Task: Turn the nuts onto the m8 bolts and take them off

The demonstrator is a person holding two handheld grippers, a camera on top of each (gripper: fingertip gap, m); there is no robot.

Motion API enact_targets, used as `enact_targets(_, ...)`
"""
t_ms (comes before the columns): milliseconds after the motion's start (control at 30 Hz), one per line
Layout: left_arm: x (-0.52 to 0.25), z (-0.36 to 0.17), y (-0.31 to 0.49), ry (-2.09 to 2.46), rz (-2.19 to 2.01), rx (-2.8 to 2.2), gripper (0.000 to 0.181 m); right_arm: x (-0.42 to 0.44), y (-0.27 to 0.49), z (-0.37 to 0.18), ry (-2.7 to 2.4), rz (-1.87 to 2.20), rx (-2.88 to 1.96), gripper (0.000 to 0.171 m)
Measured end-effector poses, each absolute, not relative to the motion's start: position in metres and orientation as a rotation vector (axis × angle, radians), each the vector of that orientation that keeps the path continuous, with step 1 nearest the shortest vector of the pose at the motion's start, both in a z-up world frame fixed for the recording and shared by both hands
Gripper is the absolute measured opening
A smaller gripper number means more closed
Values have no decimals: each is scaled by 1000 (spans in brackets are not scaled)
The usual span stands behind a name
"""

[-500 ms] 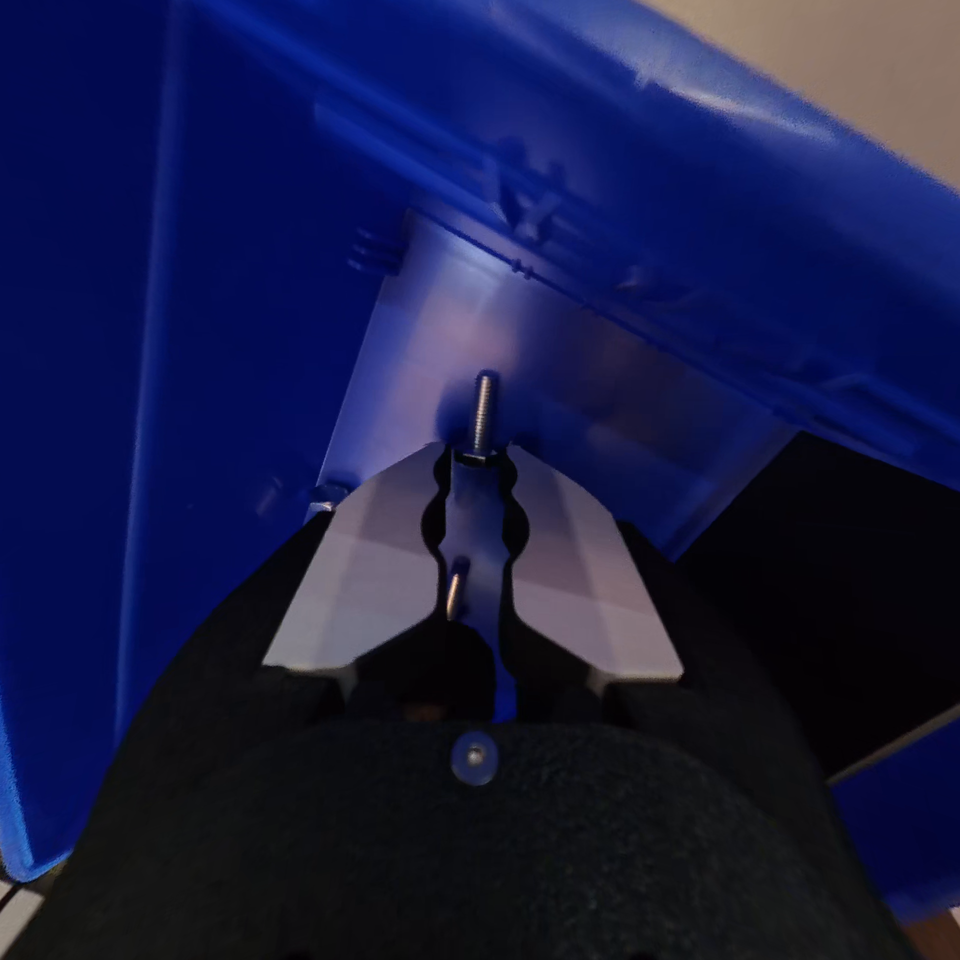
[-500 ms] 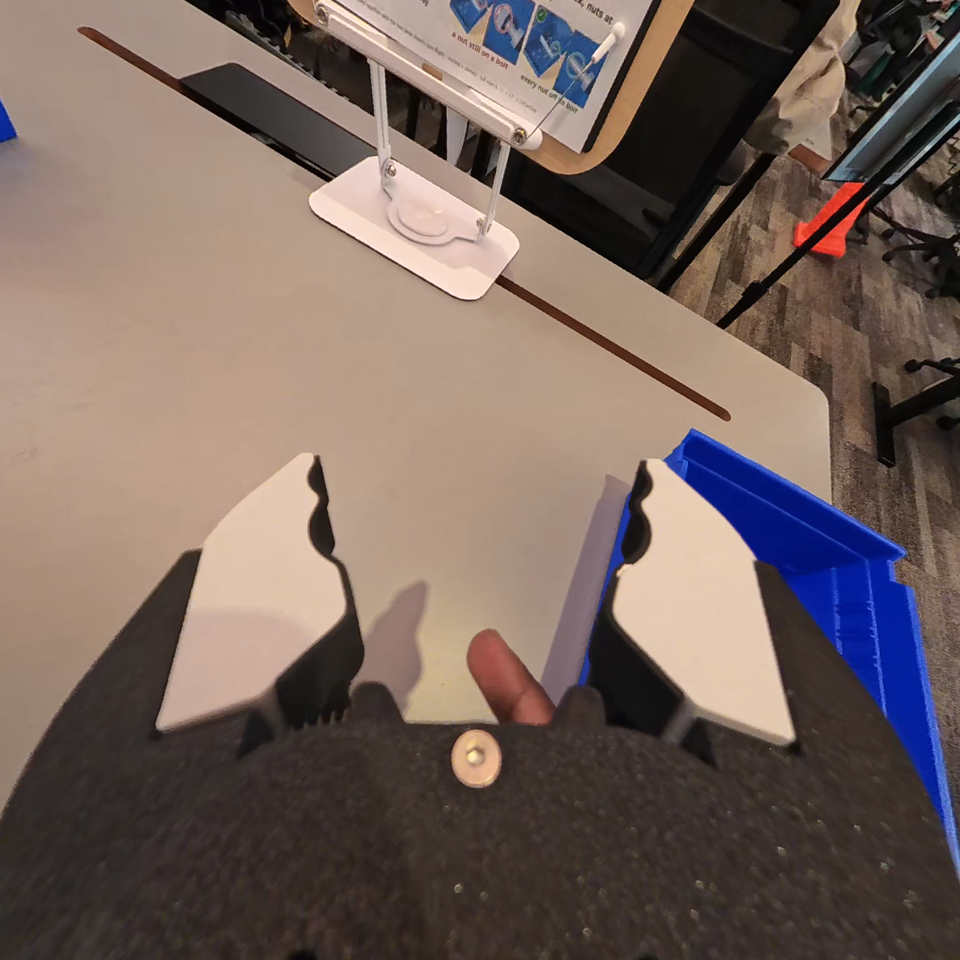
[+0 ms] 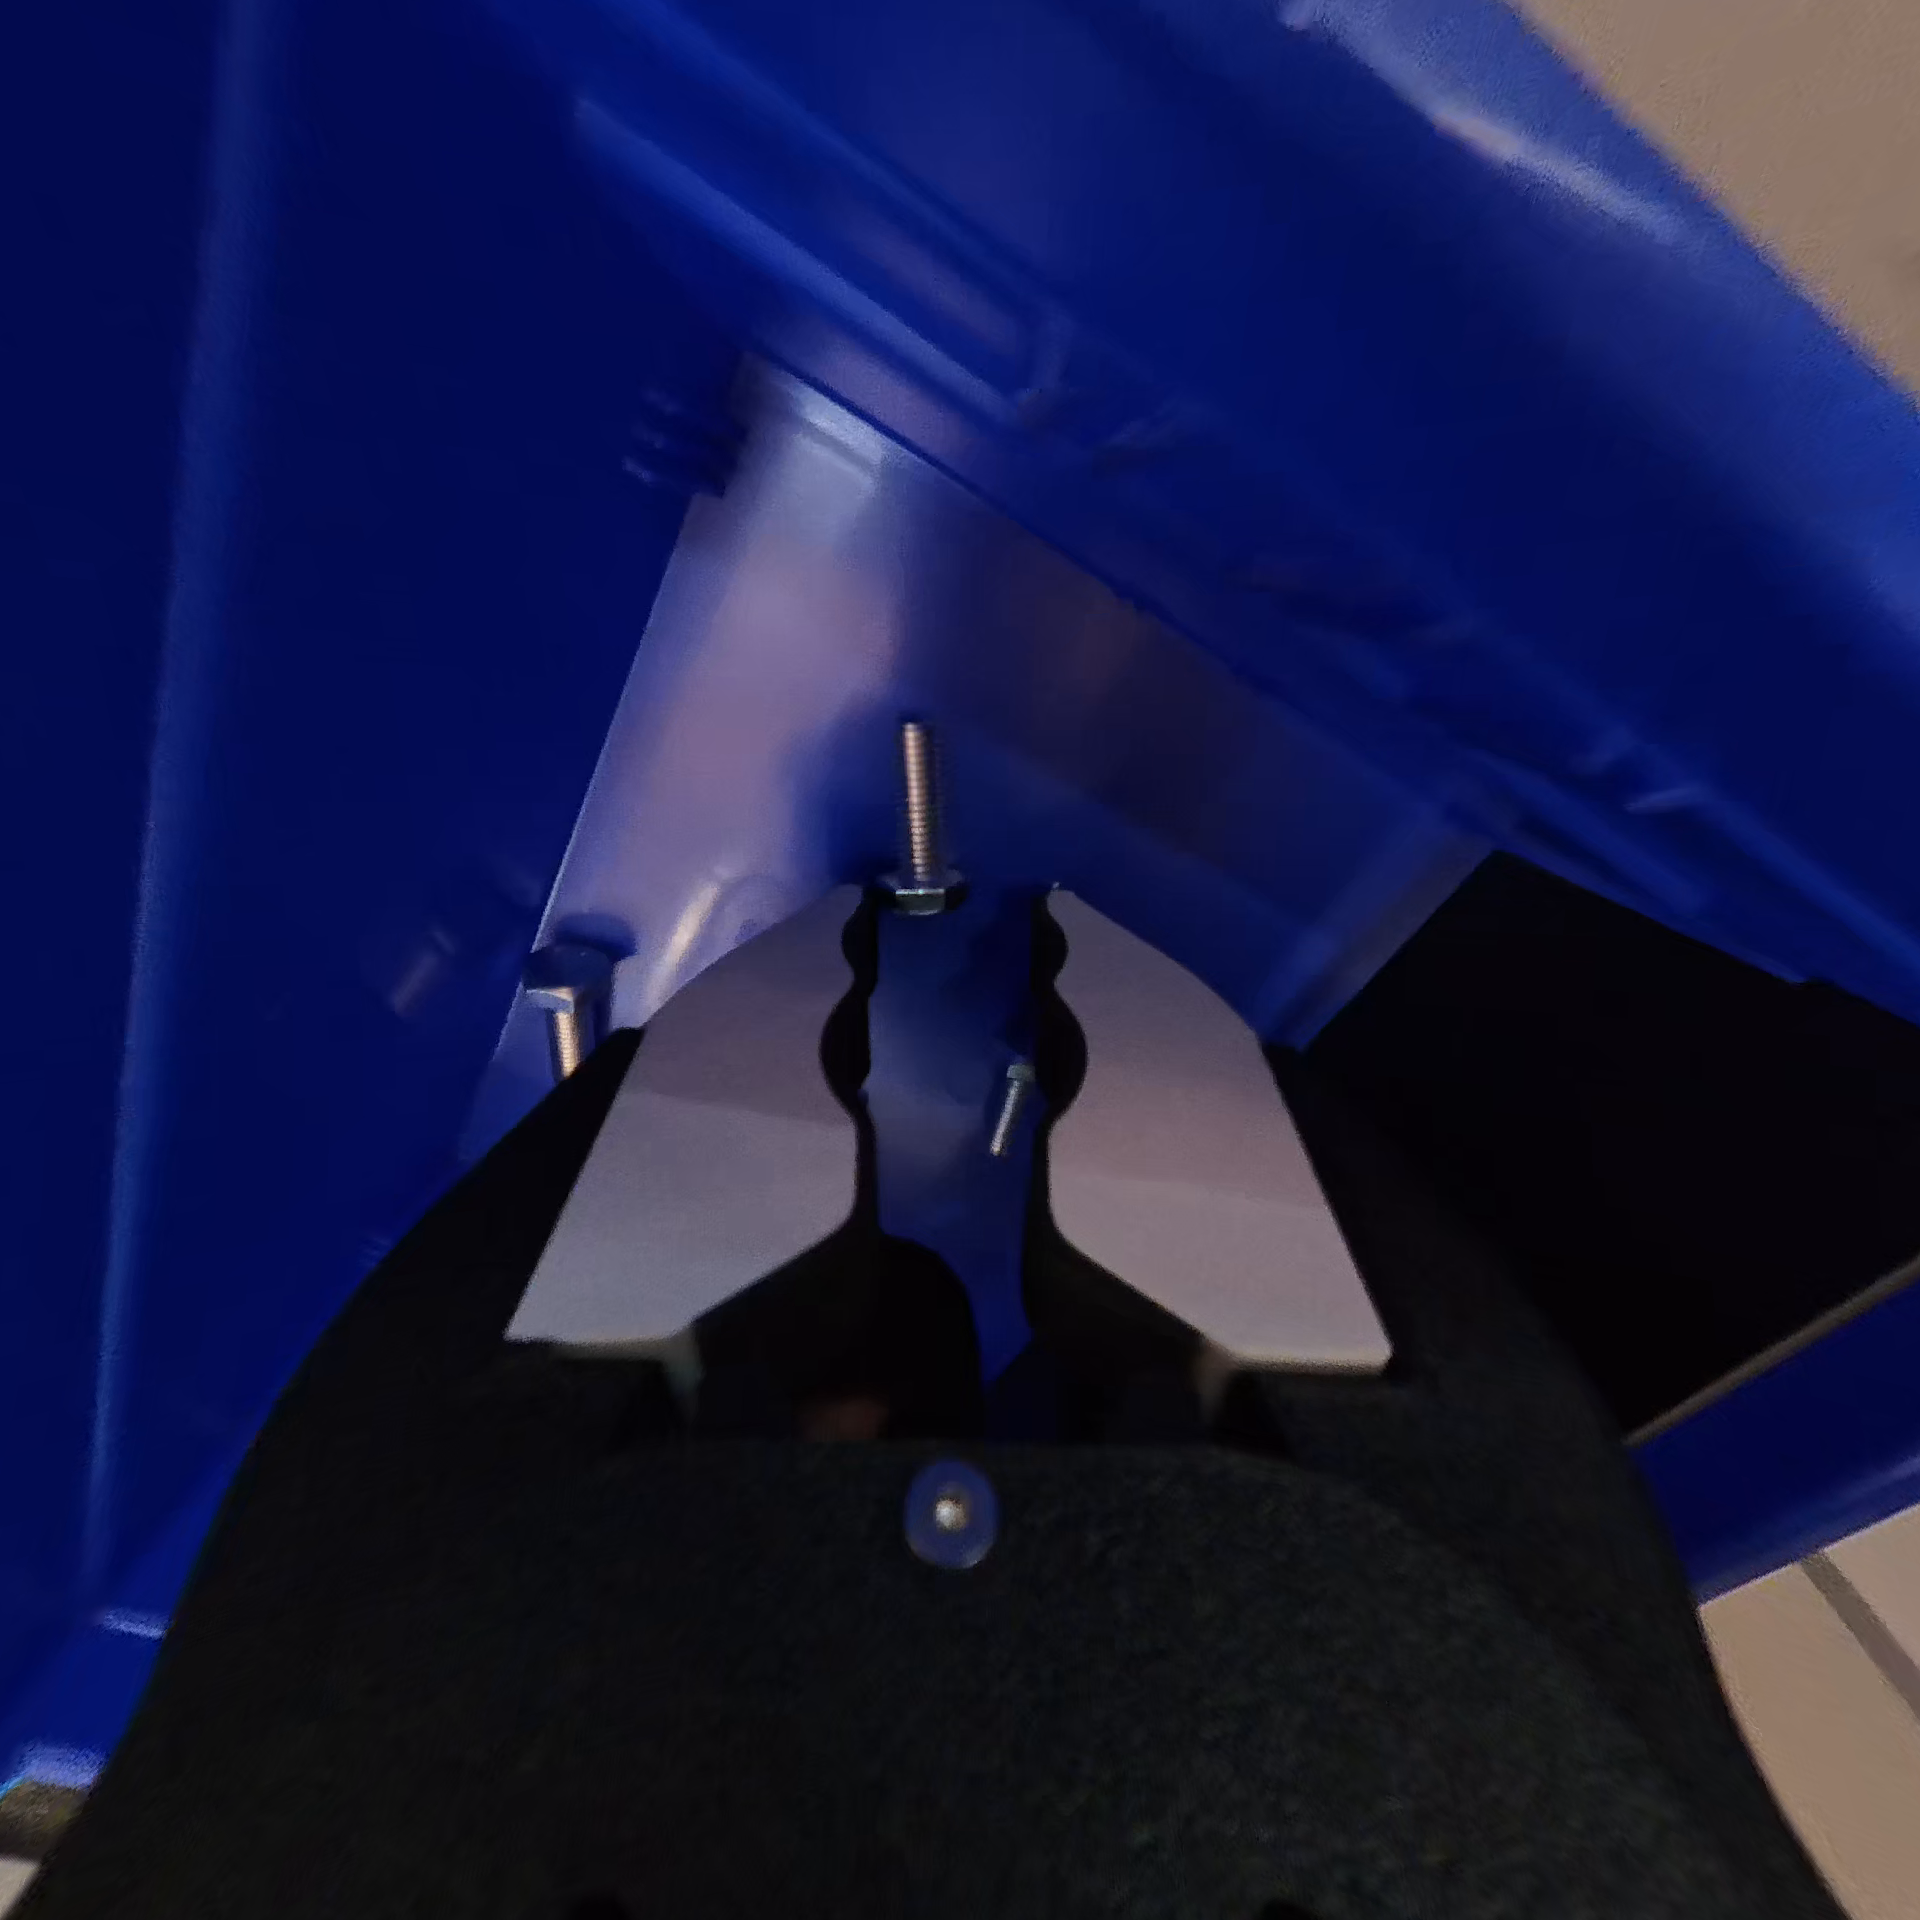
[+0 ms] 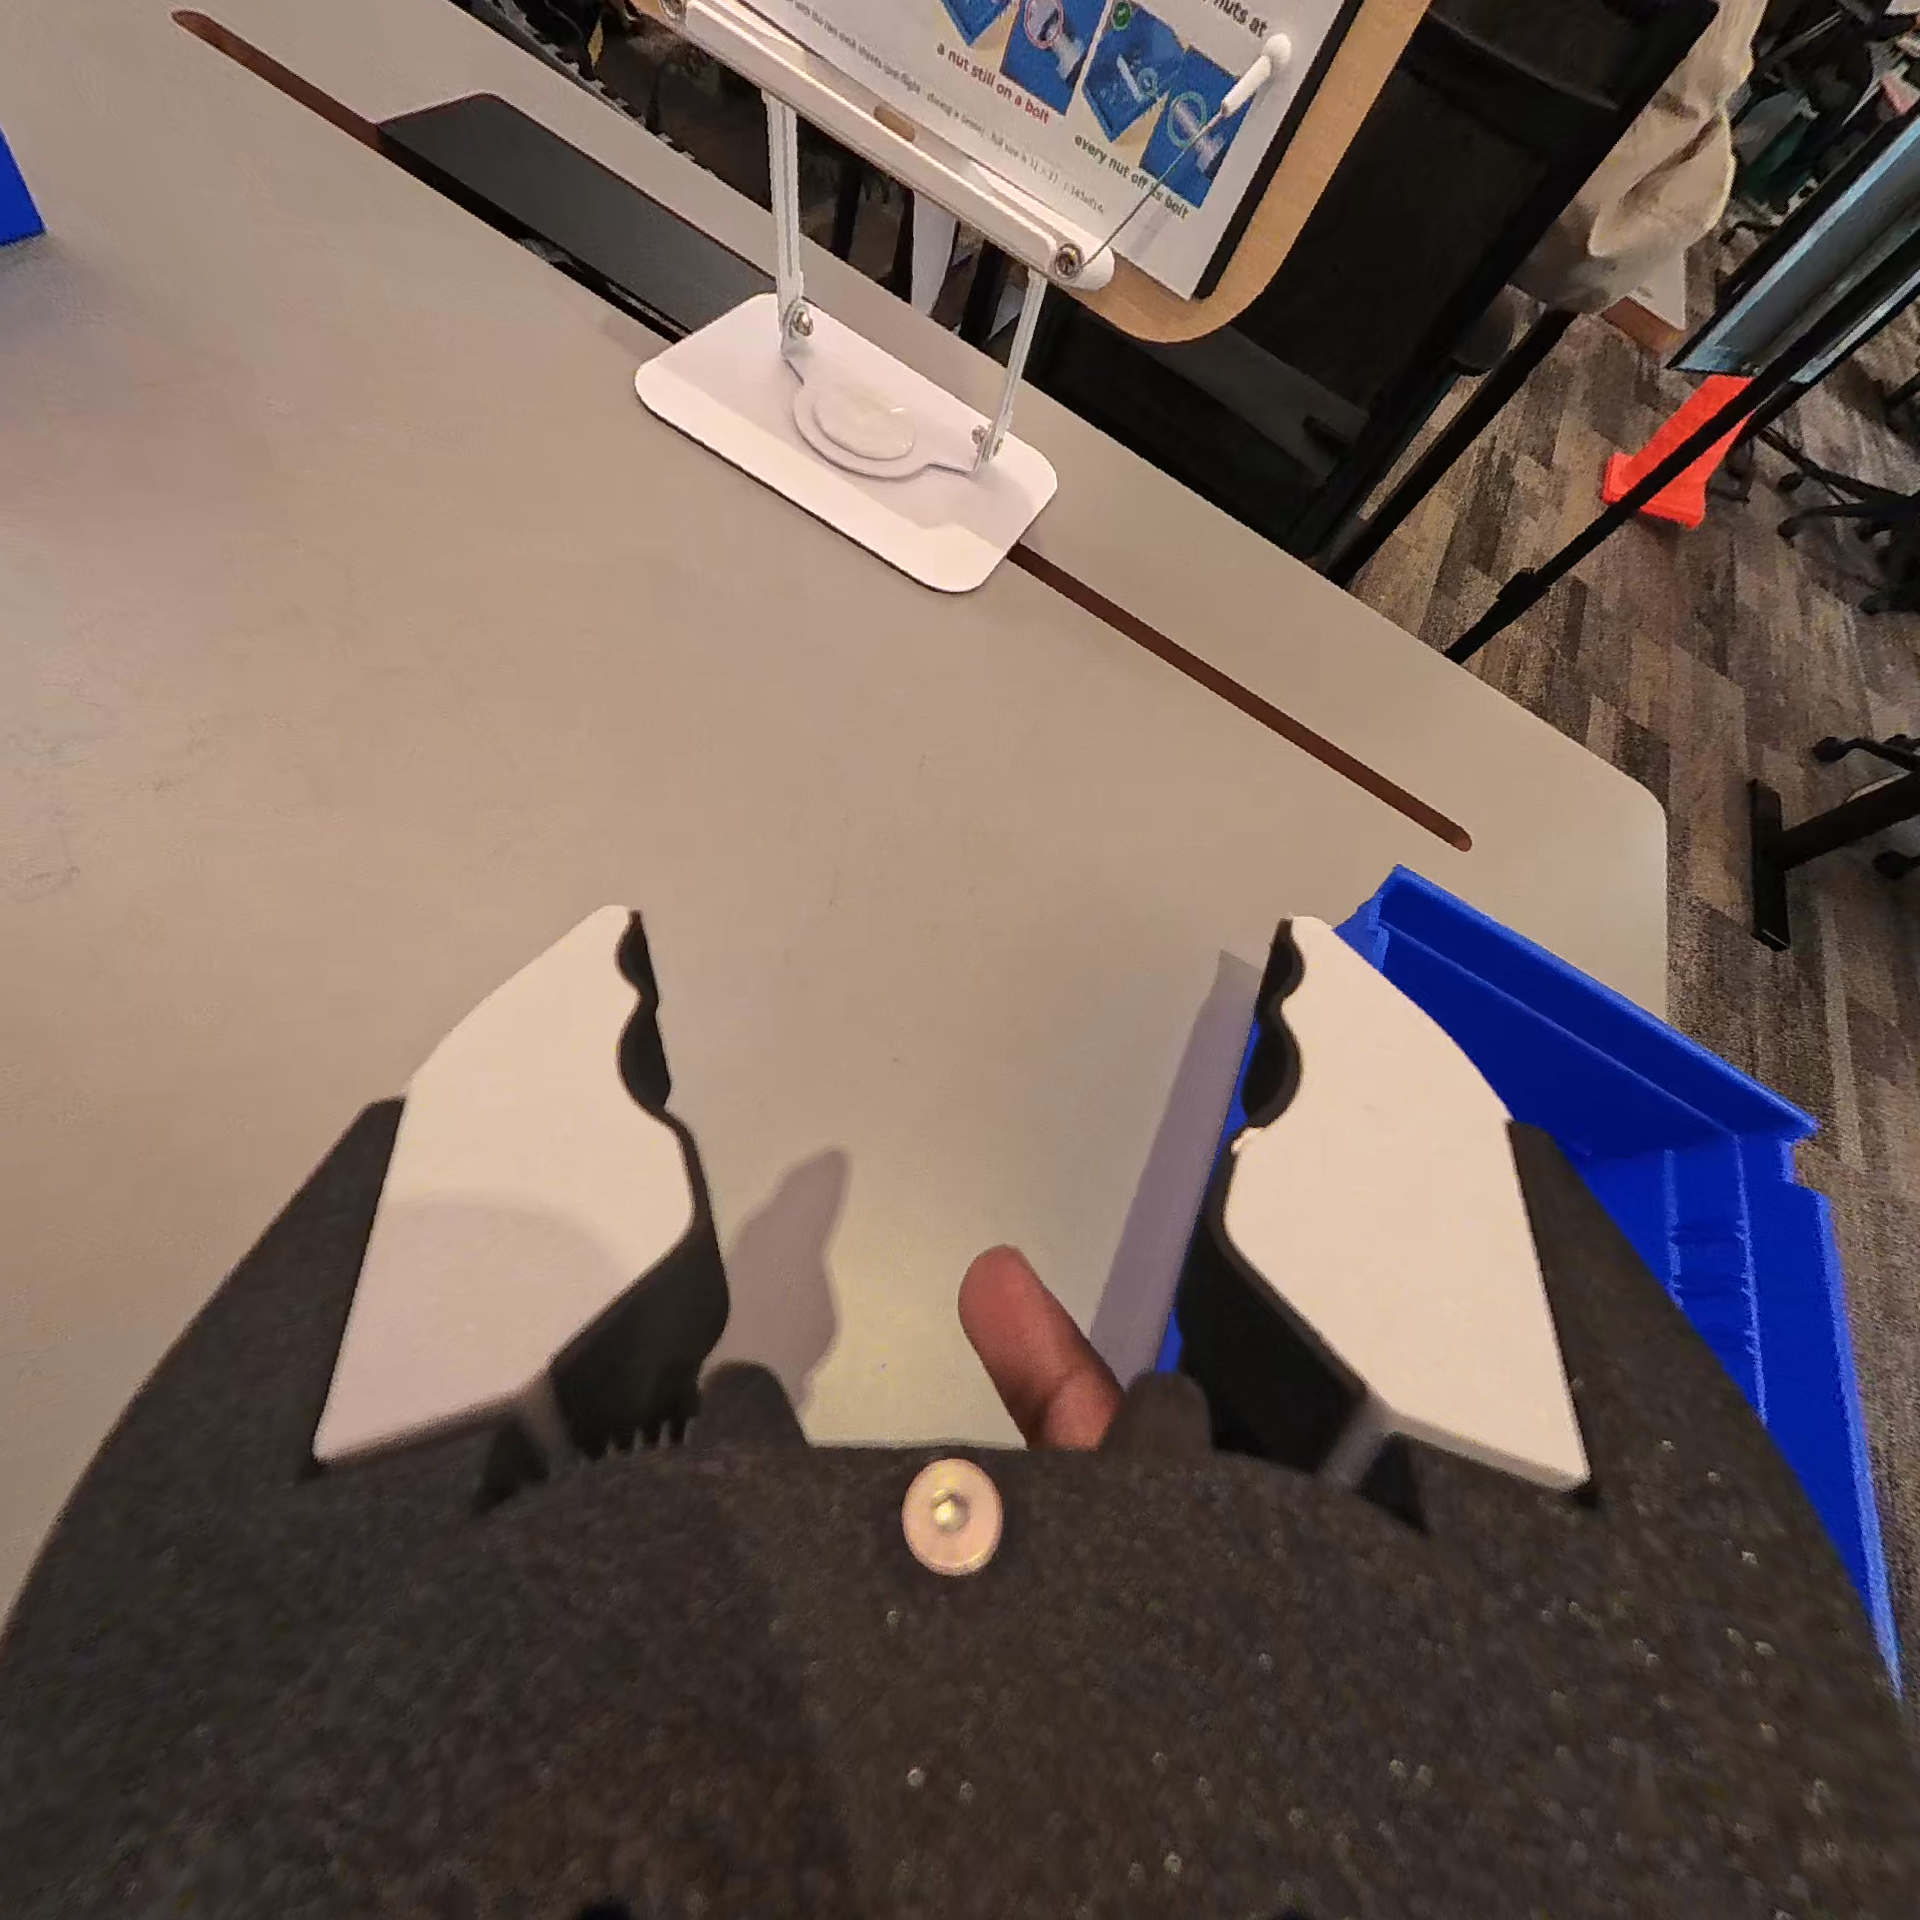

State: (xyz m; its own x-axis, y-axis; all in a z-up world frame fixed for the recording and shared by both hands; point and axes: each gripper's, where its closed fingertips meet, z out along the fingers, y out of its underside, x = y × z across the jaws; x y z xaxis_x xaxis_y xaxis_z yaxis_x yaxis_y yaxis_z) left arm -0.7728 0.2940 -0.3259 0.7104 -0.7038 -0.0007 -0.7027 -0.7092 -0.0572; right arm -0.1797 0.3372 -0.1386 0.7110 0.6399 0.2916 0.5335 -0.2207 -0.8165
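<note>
Ok, biggest first: the desk (image 4: 520,623) is mostly bare in front of me, which leaves room to work a nut and bolt together between both tools. The blue bin (image 4: 1621,1101) sits at the desk's right corner, just beside my right gripper (image 4: 956,1039), so parts are a short reach away. The left wrist view shows almost nothing but a blue bin interior (image 3: 312,623); I can't tell whether it's that same bin. My left gripper (image 3: 951,914) is down inside it, nose toward the floor, presumably fishing for a bolt. A white document stand (image 4: 852,447) is parked at the far edge, well apart from the work. Right jaws are spread wide, nothing between them, hovering over bare desk, I'd guess waiting to take the nut side. A fingertip (image 4: 1029,1340) shows behind them, likely just the operator's grip. Left jaws are drawn in to a narrow gap, not clamped: the target bolt (image 3: 916,821) lies at the mouth of the gap, thread pointing away, hex end near the left tip and clear of the right. A second bolt (image 3: 561,1003) lies off to the left, and a small bolt (image 3: 1006,1107) shows through the gap. No loose nuts visible. Task looks barely started; next is centring, then closing on the hex end.
</note>
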Motion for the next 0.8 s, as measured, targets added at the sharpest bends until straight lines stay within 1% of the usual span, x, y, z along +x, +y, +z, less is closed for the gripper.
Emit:
enact_targets(267, -774, -326, 295, 1101, -6, -2860, 29, -178, 336, -140, -917, 125, -1889, 109)
enact_targets(300, -775, -326, 296, 1090, 8, -2865, 32, -179, 336, -140, -920, 124, -1889, 109)
enact_targets(367, -780, -325, 299, 1045, 64, -2880, 44, -180, 336, -140, -925, 125, -1888, 109)
enact_targets(467, -783, -325, 299, 944, 65, -2933, 49, -180, 336, -140, -922, 126, -1888, 109)
enact_targets(600, -781, -326, 292, 919, 23, -3022, 43, -180, 336, -140, -923, 129, -1887, 109)
enact_targets(800, -781, -326, 294, 961, 45, -2984, 46, -178, 335, -141, -930, 120, -1889, 109)
